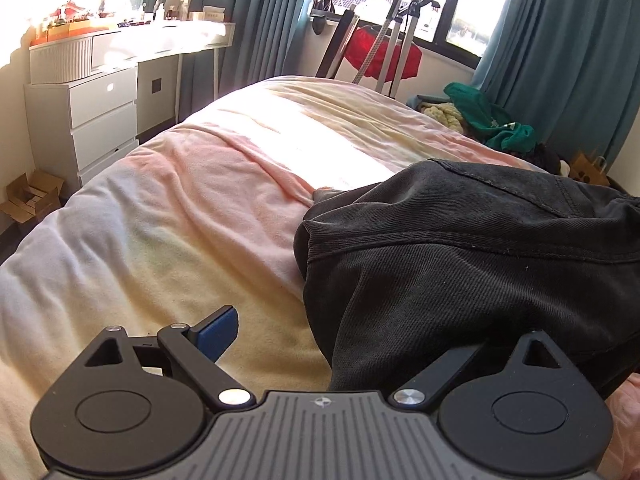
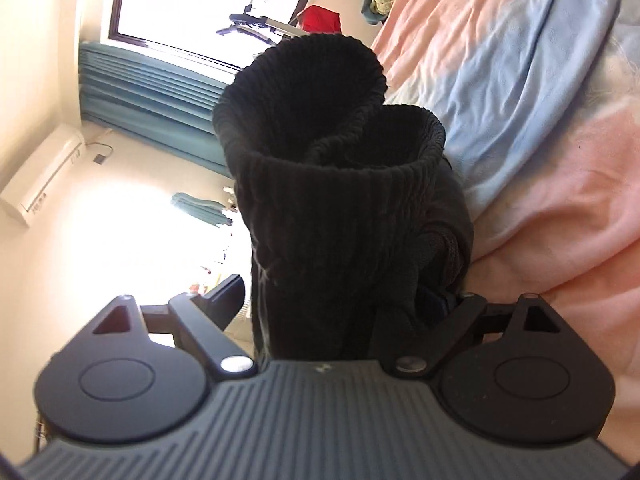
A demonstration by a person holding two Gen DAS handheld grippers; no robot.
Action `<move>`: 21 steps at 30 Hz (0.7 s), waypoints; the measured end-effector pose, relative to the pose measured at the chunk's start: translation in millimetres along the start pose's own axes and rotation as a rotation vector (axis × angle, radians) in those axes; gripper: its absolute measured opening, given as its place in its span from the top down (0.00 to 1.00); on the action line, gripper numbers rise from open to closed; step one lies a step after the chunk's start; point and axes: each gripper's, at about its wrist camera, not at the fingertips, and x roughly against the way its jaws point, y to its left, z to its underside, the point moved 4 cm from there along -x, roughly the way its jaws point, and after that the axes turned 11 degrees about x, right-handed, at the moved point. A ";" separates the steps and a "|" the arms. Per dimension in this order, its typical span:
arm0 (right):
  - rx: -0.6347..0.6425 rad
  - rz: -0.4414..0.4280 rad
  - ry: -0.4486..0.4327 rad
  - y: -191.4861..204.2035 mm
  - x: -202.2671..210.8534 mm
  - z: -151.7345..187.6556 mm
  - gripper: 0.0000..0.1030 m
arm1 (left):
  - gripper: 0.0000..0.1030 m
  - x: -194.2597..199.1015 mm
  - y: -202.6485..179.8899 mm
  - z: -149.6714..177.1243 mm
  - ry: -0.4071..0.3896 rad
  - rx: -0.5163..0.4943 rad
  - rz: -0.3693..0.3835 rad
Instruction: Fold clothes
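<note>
On the bed (image 1: 168, 216), the left wrist view shows the black garment (image 1: 460, 264) draped over the left gripper (image 1: 344, 344), its fingers apart, while only the right wrist view shows its ribbed cuffs (image 2: 320, 128) between the right gripper (image 2: 344, 308) fingers, spread wide.

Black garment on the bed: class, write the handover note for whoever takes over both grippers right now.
Left gripper: open, black garment draped over one finger, other pad bare.
Right gripper: turned on its side, jaws wide, black ribbed cloth between them, no firm pinch visible.
Garment lies bunched on the pastel blanket.
Done: no neat fold visible.
Left: probably spread flat, fold, set aside.
</note>
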 end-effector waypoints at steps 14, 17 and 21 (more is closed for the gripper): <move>0.030 0.189 0.015 -9.4 17.9 14.9 0.37 | 0.07 21.6 -20.6 9.5 -0.063 -0.184 -0.046; 0.079 0.220 0.010 -2.8 22.7 14.8 0.47 | 0.06 42.5 -18.3 8.8 -0.090 -0.196 -0.009; 0.099 0.239 0.000 1.8 31.8 16.8 0.50 | 0.06 70.1 -10.5 -6.2 -0.148 -0.112 0.135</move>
